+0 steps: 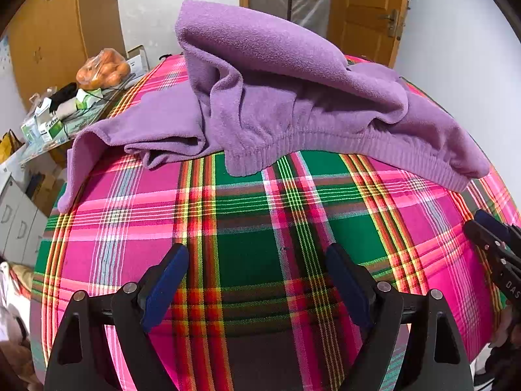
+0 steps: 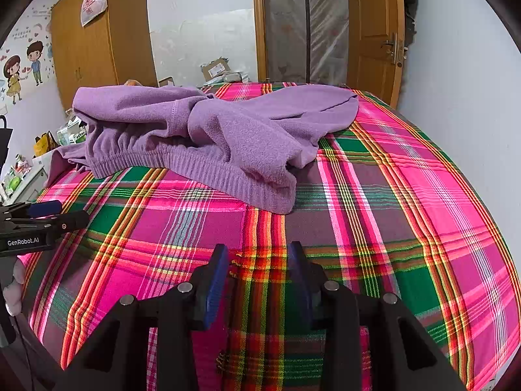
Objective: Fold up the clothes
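A purple fleece garment (image 1: 276,97) lies crumpled on the plaid bed cover (image 1: 254,228), its ribbed elastic hem toward me; it also shows in the right wrist view (image 2: 202,137). My left gripper (image 1: 257,257) is open and empty, low over the cover in front of the hem. My right gripper (image 2: 257,254) is open and empty, its jaws narrower apart, short of the garment. Each gripper shows at the edge of the other's view: the right one (image 1: 495,244) and the left one (image 2: 49,218).
The plaid cover (image 2: 407,195) spans the bed. A cluttered side table with a bag of oranges (image 1: 102,68) and boxes stands left of the bed. A wooden wardrobe (image 2: 97,39) and door (image 2: 374,32) stand behind. A white wall runs along the right.
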